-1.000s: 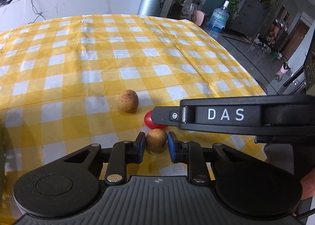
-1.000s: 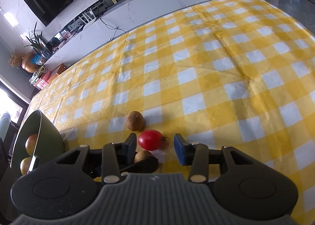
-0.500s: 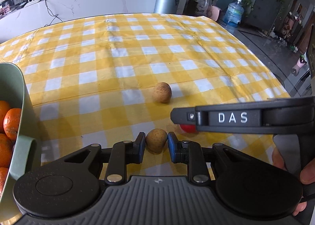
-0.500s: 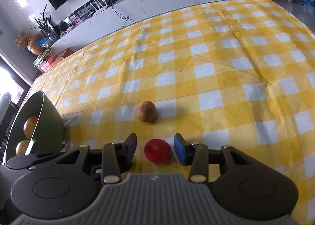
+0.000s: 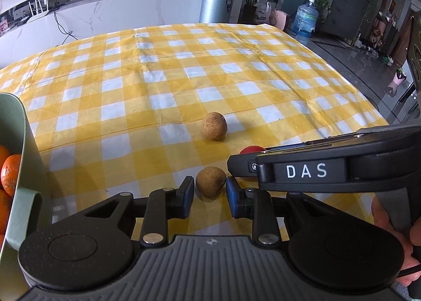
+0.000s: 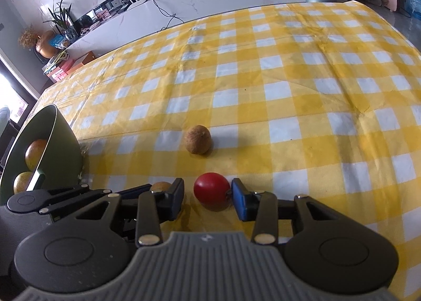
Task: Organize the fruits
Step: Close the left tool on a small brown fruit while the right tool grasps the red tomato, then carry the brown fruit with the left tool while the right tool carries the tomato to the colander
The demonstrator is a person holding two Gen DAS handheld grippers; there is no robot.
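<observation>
My left gripper (image 5: 210,190) is shut on a small brown fruit (image 5: 210,182) just above the yellow checked tablecloth (image 5: 184,69). My right gripper (image 6: 208,195) is open around a red fruit (image 6: 211,190): its right pad touches the fruit and a gap shows at the left pad. The red fruit (image 5: 251,149) shows in the left wrist view, mostly hidden behind the right gripper's body. A second brown fruit (image 5: 214,126) (image 6: 198,139) lies loose on the cloth beyond both grippers. A green bowl (image 5: 18,143) (image 6: 50,143) holding orange fruits (image 5: 10,174) stands at the left.
The table's right edge (image 5: 355,85) drops to the floor. A white counter (image 5: 131,16) runs behind the table. A hand (image 5: 394,243) holds the right gripper at the lower right of the left wrist view.
The left gripper has carried the brown fruit left toward the bowl, which has come into its view. The right gripper has moved in around the red fruit.
</observation>
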